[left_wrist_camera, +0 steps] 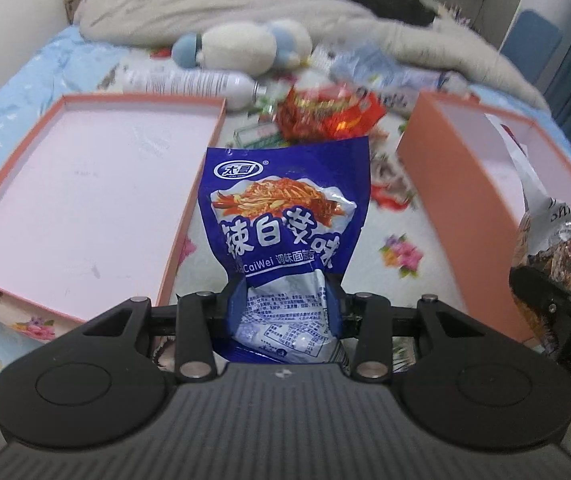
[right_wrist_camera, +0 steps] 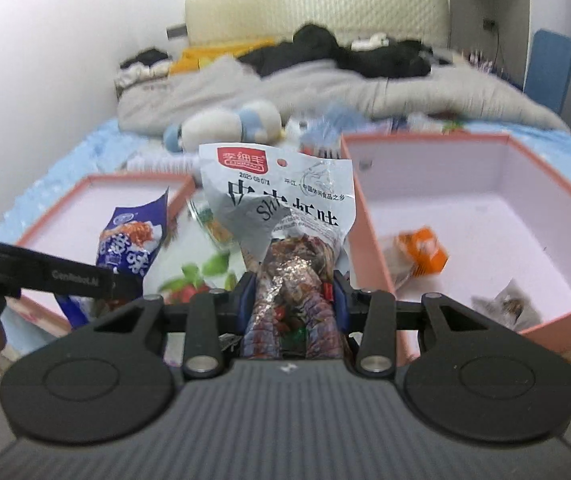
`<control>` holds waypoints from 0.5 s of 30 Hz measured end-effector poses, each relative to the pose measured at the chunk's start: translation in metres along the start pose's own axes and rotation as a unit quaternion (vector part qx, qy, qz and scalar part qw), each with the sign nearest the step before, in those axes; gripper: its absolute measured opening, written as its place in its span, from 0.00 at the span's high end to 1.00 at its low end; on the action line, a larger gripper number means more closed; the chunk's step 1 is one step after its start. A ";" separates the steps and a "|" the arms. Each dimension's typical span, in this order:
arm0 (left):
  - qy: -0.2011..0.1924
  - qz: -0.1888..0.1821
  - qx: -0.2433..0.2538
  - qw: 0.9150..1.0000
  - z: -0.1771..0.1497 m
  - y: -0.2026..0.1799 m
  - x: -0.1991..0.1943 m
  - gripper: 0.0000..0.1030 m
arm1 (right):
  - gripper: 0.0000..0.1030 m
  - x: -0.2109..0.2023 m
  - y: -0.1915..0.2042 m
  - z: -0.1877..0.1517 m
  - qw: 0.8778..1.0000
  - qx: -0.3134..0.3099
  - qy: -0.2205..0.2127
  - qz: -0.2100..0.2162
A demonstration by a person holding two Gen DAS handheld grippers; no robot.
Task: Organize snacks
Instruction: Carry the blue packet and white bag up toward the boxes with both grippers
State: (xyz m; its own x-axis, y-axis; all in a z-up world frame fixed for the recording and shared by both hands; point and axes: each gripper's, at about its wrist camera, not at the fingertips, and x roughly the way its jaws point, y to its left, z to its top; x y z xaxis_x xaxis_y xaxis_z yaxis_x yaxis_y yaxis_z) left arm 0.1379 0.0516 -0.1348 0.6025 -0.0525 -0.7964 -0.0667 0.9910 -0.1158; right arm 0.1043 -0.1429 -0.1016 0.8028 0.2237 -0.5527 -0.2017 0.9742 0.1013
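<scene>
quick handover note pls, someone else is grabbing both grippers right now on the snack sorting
Left gripper: shut on the blue snack packet, held up above the bed.
Right gripper: shut on the silver snack packet, also held up.
Boxes: shallow pink tray on the left, nothing visible in it; deep pink box on the right holds an orange packet and a small grey packet.
Done: two snacks boxed, two more picked up.
Left: place both held packets, then clear the loose pile beyond the boxes, including the red packet. A white spray can and plush toy lie there too.
</scene>
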 end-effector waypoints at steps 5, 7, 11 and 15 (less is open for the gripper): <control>-0.030 -0.017 -0.001 0.999 0.006 -0.013 -0.035 0.56 | 0.59 -0.029 -0.009 0.009 1.000 0.020 -0.009 0.007; -0.042 -0.024 0.006 0.999 0.007 -0.020 -0.048 0.56 | 0.59 -0.040 -0.013 0.011 1.000 0.023 -0.006 0.005; -0.067 -0.026 0.032 0.997 0.003 -0.040 -0.076 0.56 | 0.59 -0.061 -0.022 0.011 1.000 0.026 -0.005 -0.006; -0.076 -0.047 0.033 0.995 -0.003 -0.055 -0.095 0.56 | 0.59 -0.075 -0.029 0.008 0.999 0.037 -0.008 -0.014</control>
State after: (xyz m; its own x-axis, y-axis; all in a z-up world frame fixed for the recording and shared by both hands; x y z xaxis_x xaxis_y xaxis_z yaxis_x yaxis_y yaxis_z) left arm 0.0814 0.0013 -0.0543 0.7174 -0.1319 -0.6841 0.0454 0.9887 -0.1430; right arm 0.0538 -0.1875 -0.0563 0.8160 0.1969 -0.5435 -0.1383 0.9794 0.1473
